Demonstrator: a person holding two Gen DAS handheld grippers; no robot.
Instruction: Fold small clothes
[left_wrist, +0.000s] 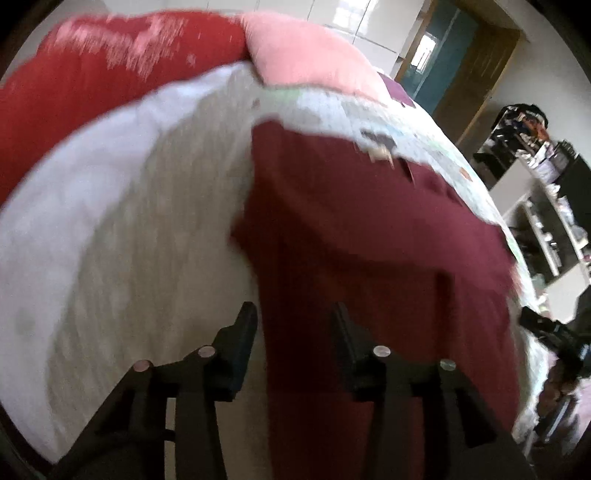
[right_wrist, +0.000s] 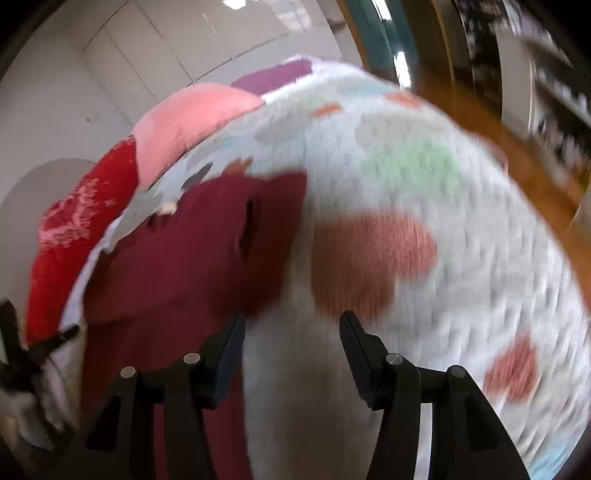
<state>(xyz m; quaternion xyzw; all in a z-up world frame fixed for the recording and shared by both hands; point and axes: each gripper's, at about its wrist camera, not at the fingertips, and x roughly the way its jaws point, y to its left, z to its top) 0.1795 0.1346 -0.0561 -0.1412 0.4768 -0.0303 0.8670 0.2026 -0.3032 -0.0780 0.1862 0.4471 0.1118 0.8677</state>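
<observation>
Maroon knit garment (left_wrist: 369, 240) lies flat on the patterned bedspread (right_wrist: 424, 184), long axis away from both grippers; left gripper (left_wrist: 293, 325) nearer, over it; right gripper (right_wrist: 291, 328) beside its edge; both jaws part-open, empty.

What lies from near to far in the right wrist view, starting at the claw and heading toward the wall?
right claw, open → maroon garment → patterned white blanket → pink pillow → white wall panels.
</observation>
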